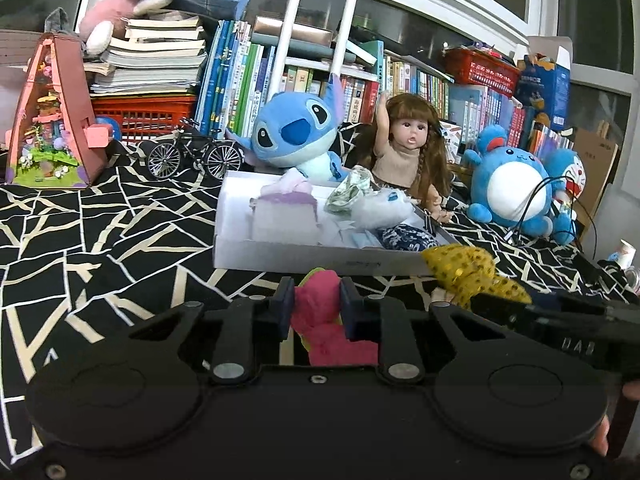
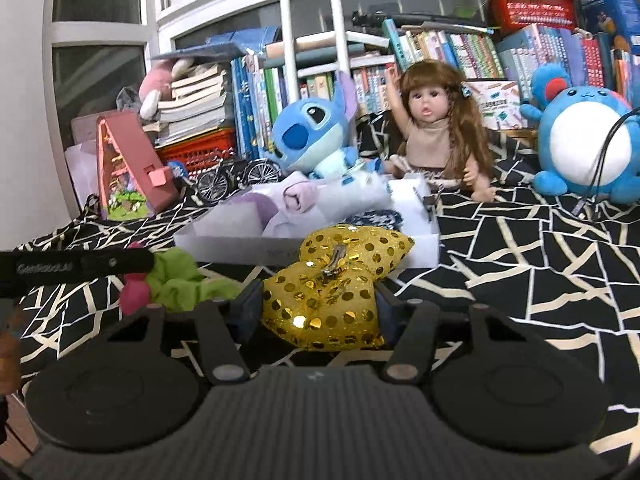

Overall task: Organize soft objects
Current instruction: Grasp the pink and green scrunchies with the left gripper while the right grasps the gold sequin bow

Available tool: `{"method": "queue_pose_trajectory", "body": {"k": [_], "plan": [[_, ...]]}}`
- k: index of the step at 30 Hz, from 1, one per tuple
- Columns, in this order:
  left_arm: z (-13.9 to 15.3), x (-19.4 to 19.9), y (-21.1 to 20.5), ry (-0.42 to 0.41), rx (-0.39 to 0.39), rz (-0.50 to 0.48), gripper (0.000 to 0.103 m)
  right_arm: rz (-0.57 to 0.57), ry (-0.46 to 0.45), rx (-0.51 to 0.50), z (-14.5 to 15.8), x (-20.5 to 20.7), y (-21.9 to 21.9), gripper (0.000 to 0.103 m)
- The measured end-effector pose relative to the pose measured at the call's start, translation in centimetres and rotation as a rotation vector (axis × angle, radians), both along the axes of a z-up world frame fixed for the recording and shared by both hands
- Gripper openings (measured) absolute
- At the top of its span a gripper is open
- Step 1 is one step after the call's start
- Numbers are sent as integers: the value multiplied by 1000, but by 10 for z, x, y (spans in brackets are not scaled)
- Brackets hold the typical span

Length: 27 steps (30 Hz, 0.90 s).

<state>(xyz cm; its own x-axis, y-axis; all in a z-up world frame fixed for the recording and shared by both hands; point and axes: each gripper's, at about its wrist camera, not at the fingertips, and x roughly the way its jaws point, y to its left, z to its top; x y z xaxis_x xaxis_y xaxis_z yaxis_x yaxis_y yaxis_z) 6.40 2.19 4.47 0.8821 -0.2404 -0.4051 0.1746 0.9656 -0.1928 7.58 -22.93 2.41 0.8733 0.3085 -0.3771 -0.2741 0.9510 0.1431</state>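
Observation:
My left gripper (image 1: 316, 298) is shut on a pink and green soft toy (image 1: 326, 320), just in front of the white tray (image 1: 320, 258). My right gripper (image 2: 318, 306) is shut on a gold sequin bow (image 2: 336, 284) with a metal clip, near the tray's front right corner (image 2: 426, 254). The bow also shows in the left wrist view (image 1: 464, 270), and the pink and green toy in the right wrist view (image 2: 172, 284). The tray holds a purple and white cloth (image 1: 286, 216), a white fluffy toy (image 1: 382, 206), a blue patterned cloth (image 1: 404, 238) and other soft items.
Behind the tray sit a Stitch plush (image 1: 292, 132), a doll (image 1: 404, 148) and a round blue plush (image 1: 510, 184). A model bicycle (image 1: 196, 156) and a pink toy house (image 1: 52, 116) stand at left. Books and red baskets line the back. A black-and-white cloth (image 1: 100, 232) covers the surface.

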Motion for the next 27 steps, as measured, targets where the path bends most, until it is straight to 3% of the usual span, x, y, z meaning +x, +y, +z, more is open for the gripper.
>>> {"method": "queue_pose_trajectory", "body": {"k": [3, 5, 11, 15, 21, 25, 27], "plan": [[-1, -5, 5, 3, 10, -8, 38, -12, -1, -7, 0, -1, -4, 61], [-5, -8, 7, 9, 9, 1, 61, -24, 5, -10, -1, -2, -6, 61], [-17, -12, 2, 17, 47, -13, 79, -63, 26, 8, -7, -5, -18, 63], [-23, -9, -7, 20, 98, -10, 81, -87, 34, 14, -9, -6, -25, 68], [-29, -1, -10, 40, 99, 7, 82, -142, 53, 7, -15, -8, -38, 74], [-35, 6, -11, 66, 104, 4, 58, -163, 67, 16, -18, -9, -46, 74], [-37, 7, -10, 82, 103, 9, 45, -158, 75, 16, -19, -9, -46, 66]]}}
